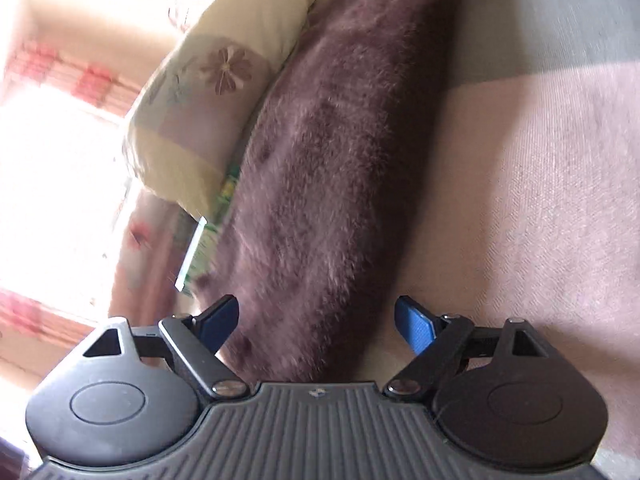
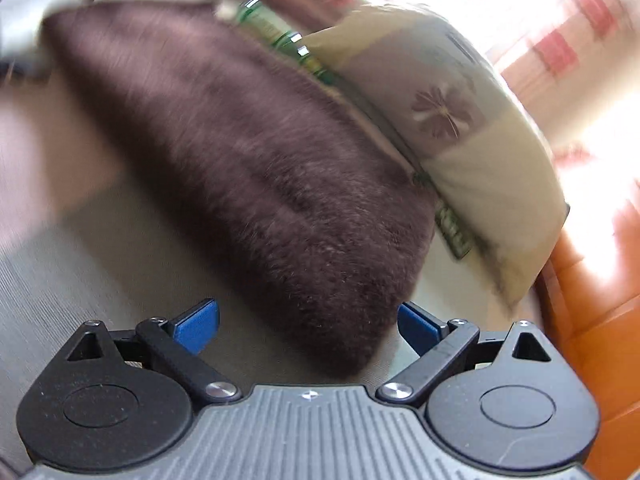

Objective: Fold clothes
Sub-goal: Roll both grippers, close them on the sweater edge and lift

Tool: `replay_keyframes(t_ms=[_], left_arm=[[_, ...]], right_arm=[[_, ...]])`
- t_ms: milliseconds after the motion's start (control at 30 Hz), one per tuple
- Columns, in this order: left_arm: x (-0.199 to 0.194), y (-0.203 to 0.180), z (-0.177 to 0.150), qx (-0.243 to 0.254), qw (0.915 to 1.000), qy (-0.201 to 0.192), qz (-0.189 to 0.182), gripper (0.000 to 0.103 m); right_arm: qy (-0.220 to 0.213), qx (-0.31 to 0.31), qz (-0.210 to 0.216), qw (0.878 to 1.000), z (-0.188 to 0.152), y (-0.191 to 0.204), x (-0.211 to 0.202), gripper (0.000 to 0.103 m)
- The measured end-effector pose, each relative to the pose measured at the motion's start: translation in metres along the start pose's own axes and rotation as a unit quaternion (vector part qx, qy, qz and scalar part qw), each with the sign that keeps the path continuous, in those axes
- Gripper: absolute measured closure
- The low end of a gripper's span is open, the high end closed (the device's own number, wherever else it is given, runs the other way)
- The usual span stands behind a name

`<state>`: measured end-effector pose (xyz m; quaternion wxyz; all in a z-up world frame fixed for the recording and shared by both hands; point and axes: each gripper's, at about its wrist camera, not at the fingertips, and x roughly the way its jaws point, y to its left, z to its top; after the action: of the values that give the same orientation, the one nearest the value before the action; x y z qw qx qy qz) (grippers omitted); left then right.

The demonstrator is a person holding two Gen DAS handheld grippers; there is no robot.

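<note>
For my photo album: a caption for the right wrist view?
Open right gripper above a fuzzy dark-brown garment beside a cream flowered pillow.

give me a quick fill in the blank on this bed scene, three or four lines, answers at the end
1. The fuzzy garment lying on the bed is dark ____ in colour.
2. The pale pillow beside it has a ____ printed on it.
3. Both the left tongs and the right tongs stand ____, with nothing gripped.
4. The pads on the fingers are ____ in colour.

Missing words: brown; flower; open; blue
</note>
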<state>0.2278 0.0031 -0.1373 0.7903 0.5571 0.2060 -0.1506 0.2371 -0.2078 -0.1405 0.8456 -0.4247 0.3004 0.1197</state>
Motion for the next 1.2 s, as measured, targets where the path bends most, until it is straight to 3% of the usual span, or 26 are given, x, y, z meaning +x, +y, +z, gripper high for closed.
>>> replay_keyframes(t_ms=[167,400,533,733,800,833,967,1000,1100,1200], left_arm=[[0.012,-0.002,0.012,0.019,0.9997,-0.009,0.014,0.018],[0.025,-0.001,0.036,0.018,0.9990,-0.040,0.002,0.017],[0.031,0.006,0.025,0.007,0.9997,-0.022,0.005,0.012],[0.038,0.020,-0.008,-0.001,0.9993,0.031,0.021,0.013],[0.040,0.014,0.003,0.011,0.9994,0.024,0.023,0.019],[0.041,0.011,0.009,0.016,0.9995,0.015,0.022,0.021],[0.048,0.004,0.032,0.021,0.9997,0.003,0.007,0.035],[0.048,0.003,0.031,0.023,0.9997,0.007,0.006,0.037],[0.044,0.001,0.021,0.037,0.9991,0.017,0.012,0.037],[0.047,0.006,0.009,0.032,0.9988,0.030,0.021,0.035]], right_arm=[[-0.009,-0.044,-0.034,0.998,0.013,0.010,0.015,0.003],[-0.058,-0.065,-0.036,0.996,0.052,0.024,0.035,0.003],[-0.067,-0.076,-0.036,0.994,0.049,0.020,0.037,0.002],[-0.028,-0.070,-0.052,0.996,0.011,-0.011,0.042,0.002],[-0.027,-0.060,-0.045,0.997,0.012,-0.015,0.043,0.006],[-0.028,-0.062,-0.043,0.997,0.017,-0.012,0.043,0.016],[-0.050,-0.139,-0.054,0.988,0.039,0.026,0.046,0.035],[-0.056,-0.157,-0.059,0.984,0.043,0.034,0.047,0.037],[-0.056,-0.133,-0.045,0.988,0.040,0.024,0.047,0.038],[-0.042,-0.142,-0.062,0.987,0.024,0.017,0.048,0.038]])
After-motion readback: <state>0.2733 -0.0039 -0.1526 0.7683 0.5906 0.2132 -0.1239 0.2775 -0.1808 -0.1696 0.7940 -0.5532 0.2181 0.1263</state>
